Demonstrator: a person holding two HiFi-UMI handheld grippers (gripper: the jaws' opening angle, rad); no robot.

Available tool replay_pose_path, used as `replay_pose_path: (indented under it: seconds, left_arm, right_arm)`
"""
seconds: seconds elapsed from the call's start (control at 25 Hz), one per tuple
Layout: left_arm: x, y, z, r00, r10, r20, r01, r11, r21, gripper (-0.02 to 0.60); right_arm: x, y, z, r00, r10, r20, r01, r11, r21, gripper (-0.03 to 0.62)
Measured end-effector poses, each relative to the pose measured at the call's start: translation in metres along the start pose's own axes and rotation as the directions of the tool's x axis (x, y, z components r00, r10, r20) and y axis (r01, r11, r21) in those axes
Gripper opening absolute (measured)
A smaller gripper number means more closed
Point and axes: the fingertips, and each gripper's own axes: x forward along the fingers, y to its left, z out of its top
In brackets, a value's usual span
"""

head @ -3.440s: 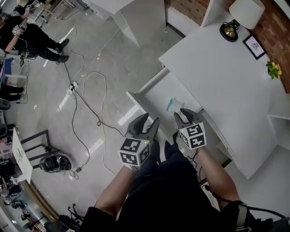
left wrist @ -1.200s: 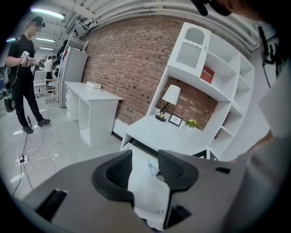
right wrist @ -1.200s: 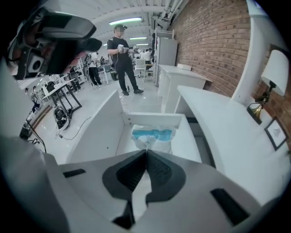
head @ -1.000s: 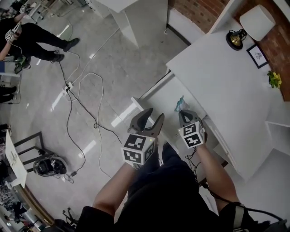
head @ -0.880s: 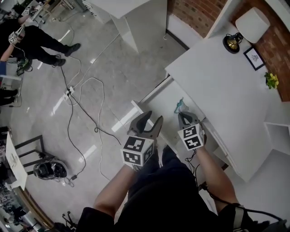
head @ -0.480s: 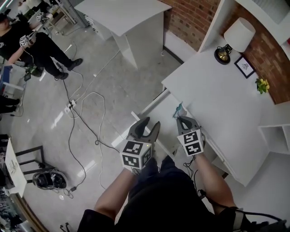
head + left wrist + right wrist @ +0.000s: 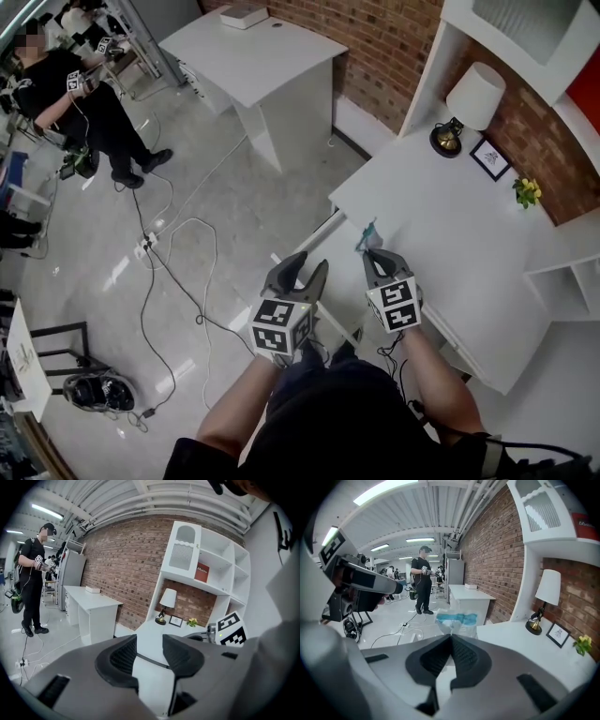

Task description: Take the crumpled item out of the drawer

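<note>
Now lifting the crumpled item (image 7: 457, 619) up from the drawer (image 7: 328, 231) where it lay earlier, beside the white desk (image 7: 450, 216), pinching it tight in the right gripper (image 7: 371, 254), left gripper (image 7: 309, 264) gaping empty. Probably risking a slip from so thin a pinch, dropping it back inside. Standing over glossy floor trailing cables (image 7: 178, 246), brick wall beyond.

Brightly, evenly lit from ceiling tubes (image 7: 384, 490) at eleven o'clock; glares off glossy floor (image 7: 234, 178) at nine o'clock; bends and darkens toward rims.
</note>
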Motion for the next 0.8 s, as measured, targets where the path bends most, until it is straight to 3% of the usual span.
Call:
replay_pose_path:
  seconds: [0.6,0.8]
  left_arm:
    - [-0.005,-0.005,0.031,0.999,0.008,0.046,-0.009,0.999,0.034,0.161]
    - [-0.008,-0.006,0.038,0.998,0.013,0.064,-0.016,0.999,0.039,0.16]
  right_arm:
    - [-0.029,-0.01,0.058,0.992,-0.026,0.121,0.026,1.0,0.007,0.003]
    - [-0.039,-0.011,0.084,0.984,-0.007,0.176,-0.003,0.998,0.059,0.003]
